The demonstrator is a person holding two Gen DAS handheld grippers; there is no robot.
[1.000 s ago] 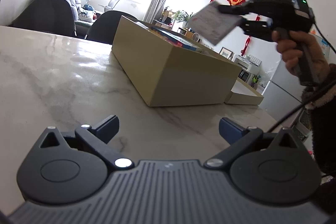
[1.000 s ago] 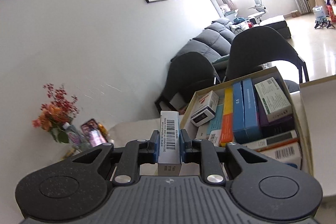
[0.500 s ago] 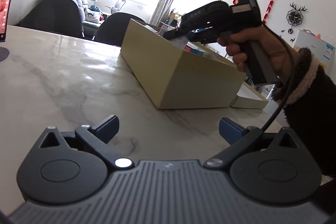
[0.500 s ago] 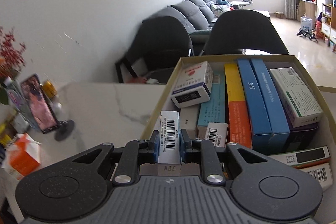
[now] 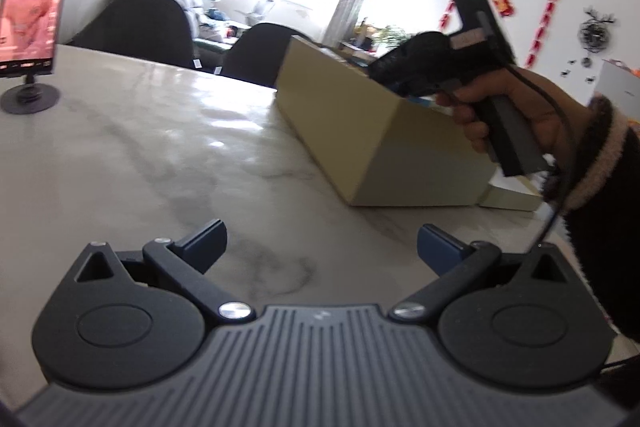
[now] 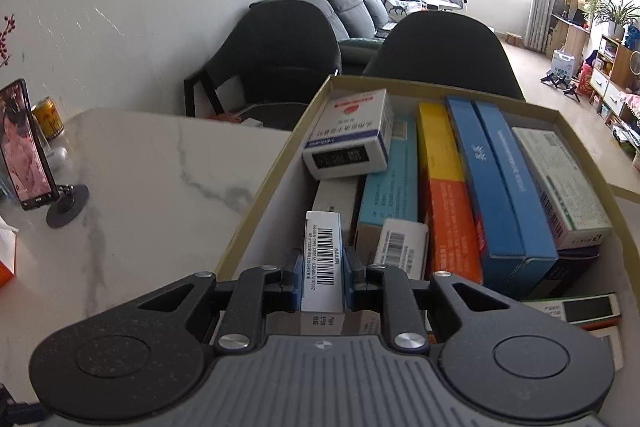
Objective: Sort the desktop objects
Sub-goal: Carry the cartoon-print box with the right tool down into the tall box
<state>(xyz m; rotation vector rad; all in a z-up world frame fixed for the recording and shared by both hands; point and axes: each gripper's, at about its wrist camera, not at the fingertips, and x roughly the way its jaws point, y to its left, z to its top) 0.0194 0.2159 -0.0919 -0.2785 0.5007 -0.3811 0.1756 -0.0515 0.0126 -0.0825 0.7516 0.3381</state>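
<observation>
At the bottom centre of the right wrist view, the right gripper (image 6: pixel 323 277) is clenched on a small white carton with a barcode (image 6: pixel 323 259), its blue pads pressing both narrow sides. The carton stands upright just inside the near left corner of the open tan cardboard box (image 6: pixel 256 203), which fills the right half of that frame. Packed in the box are a white medicine box with a red label (image 6: pixel 352 133) lying tilted on top, a light blue box (image 6: pixel 390 183), a yellow and orange box (image 6: pixel 446 187), two dark blue boxes (image 6: pixel 496 187) side by side, and a white and green box (image 6: pixel 560 179) at the right.

Lower in the left wrist view, the left gripper (image 5: pixel 322 241) is released, its jaws spread wide over the bare white marble table (image 5: pixel 160 147) with nothing between them. At the right of that frame a hand (image 5: pixel 516 107) holds the right gripper above the box. A phone on a round stand (image 5: pixel 32 11) sits at the upper left.
</observation>
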